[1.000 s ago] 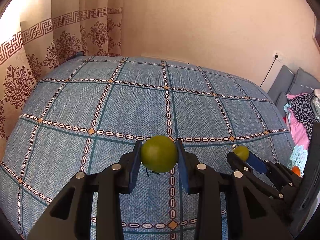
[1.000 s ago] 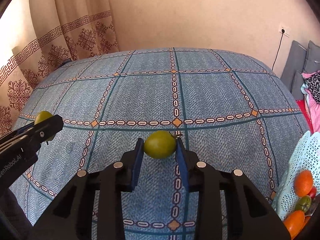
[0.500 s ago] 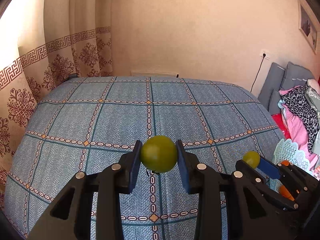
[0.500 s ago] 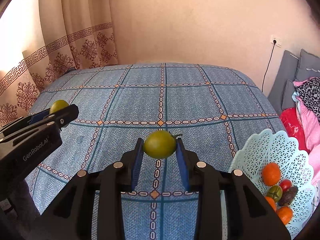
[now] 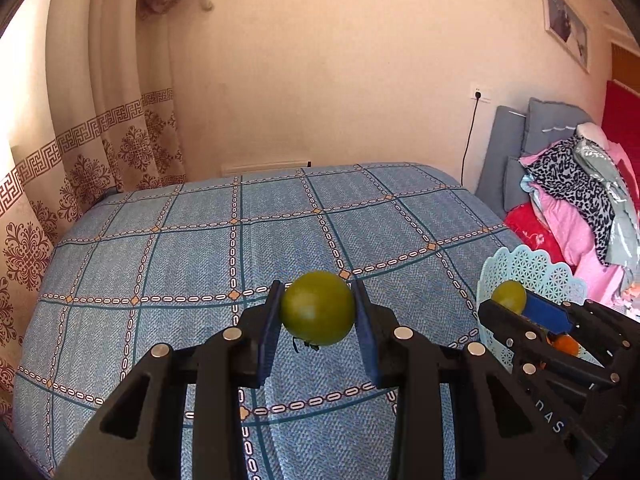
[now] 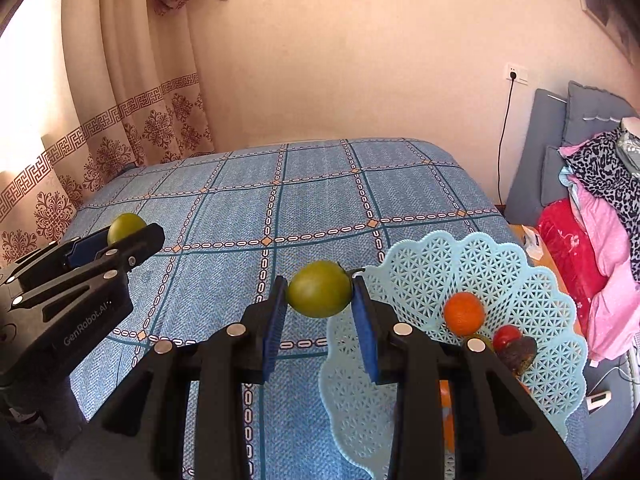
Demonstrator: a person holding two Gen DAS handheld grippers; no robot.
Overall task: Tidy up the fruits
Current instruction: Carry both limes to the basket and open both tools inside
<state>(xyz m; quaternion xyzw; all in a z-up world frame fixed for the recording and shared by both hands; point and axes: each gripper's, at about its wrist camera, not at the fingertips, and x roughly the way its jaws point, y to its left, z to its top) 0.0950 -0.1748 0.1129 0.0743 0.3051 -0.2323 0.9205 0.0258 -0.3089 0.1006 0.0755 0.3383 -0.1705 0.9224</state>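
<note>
My left gripper (image 5: 318, 312) is shut on a green fruit (image 5: 318, 307) and holds it above the blue checked bedspread (image 5: 200, 248). It also shows in the right wrist view (image 6: 120, 236) at the left. My right gripper (image 6: 320, 300) is shut on a second green fruit (image 6: 320, 294), held by the left rim of a light blue lattice basket (image 6: 520, 280). The basket holds an orange (image 6: 464, 312), a red fruit (image 6: 506, 334) and a dark fruit (image 6: 518, 354). The right gripper also shows in the left wrist view (image 5: 516, 308), over the basket (image 5: 536, 268).
Patterned curtains (image 5: 80, 152) hang along the bed's left side. A pile of clothes (image 5: 580, 200) and grey cushions (image 5: 516, 152) lie to the right. A wall socket with a cable (image 6: 516, 74) is on the back wall.
Both grippers have risen and swung to the right with their green fruits. The basket has come into fuller view, and the right gripper is now at its rim.
</note>
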